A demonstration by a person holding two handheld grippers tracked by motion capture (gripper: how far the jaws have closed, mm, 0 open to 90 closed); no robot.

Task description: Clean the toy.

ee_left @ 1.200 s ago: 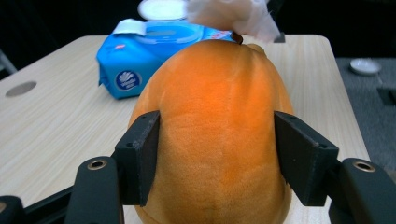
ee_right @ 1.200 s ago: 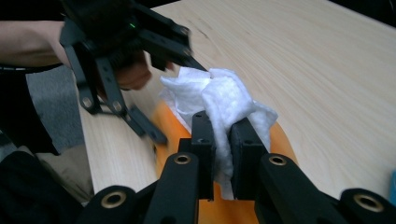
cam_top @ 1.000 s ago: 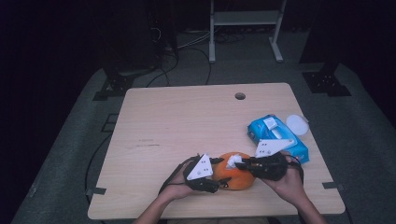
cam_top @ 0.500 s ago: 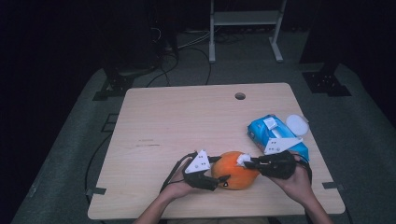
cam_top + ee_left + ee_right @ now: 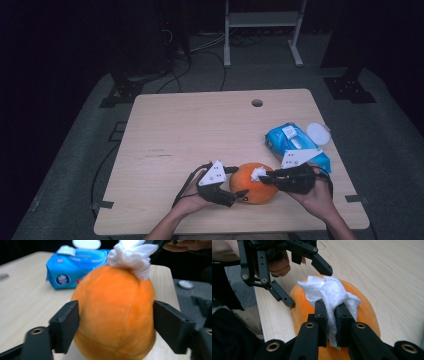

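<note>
At the near edge of the table sits the orange plush ball, between both hands. The left gripper, level at its left, has just been opening, jaws straddling the ball without pressing. The right gripper, reaching level from the right, clamps a white wipe against its top

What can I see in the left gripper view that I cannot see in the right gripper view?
Left gripper view alone: the blue wipes pack and a white lid behind it. Right gripper view alone: the right gripper shut on the white wipe, and the left gripper from outside. Shared: the orange ball, the wipe and the table.
</note>
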